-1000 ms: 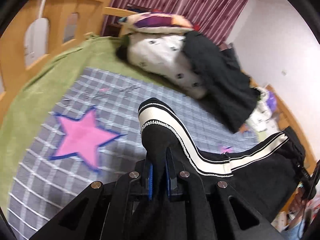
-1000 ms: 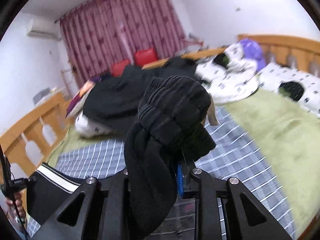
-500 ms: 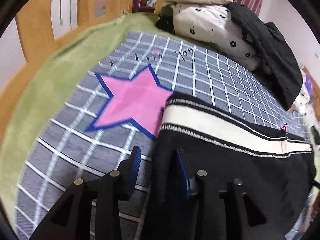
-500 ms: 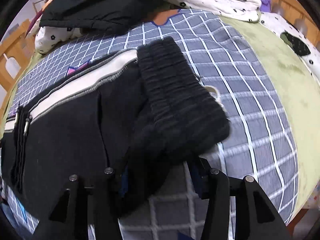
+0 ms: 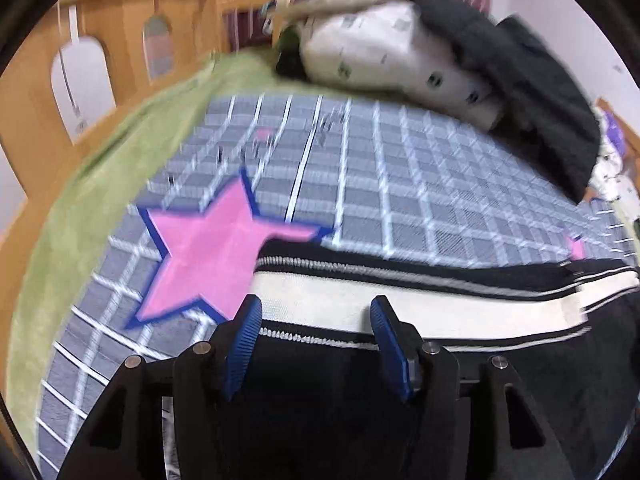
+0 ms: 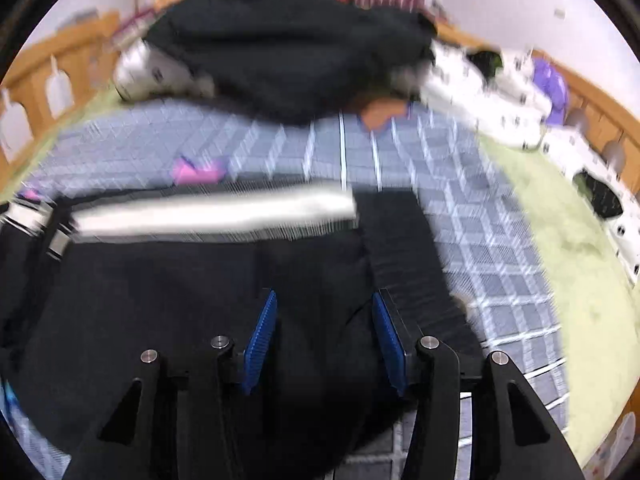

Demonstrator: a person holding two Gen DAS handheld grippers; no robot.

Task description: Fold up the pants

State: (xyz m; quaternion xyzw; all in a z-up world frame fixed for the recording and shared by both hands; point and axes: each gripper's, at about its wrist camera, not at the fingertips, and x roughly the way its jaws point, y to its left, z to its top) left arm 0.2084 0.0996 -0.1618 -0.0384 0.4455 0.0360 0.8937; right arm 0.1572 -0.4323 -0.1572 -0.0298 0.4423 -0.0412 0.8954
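Black pants (image 5: 400, 380) with a white side stripe lie flat on the checked blanket (image 5: 400, 184).

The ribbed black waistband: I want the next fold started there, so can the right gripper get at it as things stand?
Probably yes. The right gripper is open, and the ribbed black waistband of the black white-striped pants lies uncovered just beyond its right finger, nothing between.

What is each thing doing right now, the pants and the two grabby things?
pants: lying flat on the checked blanket, white stripe up, not held.
left gripper: open, over the pants.
right gripper: open, over the pants.
checked blanket: spread flat on the bed.
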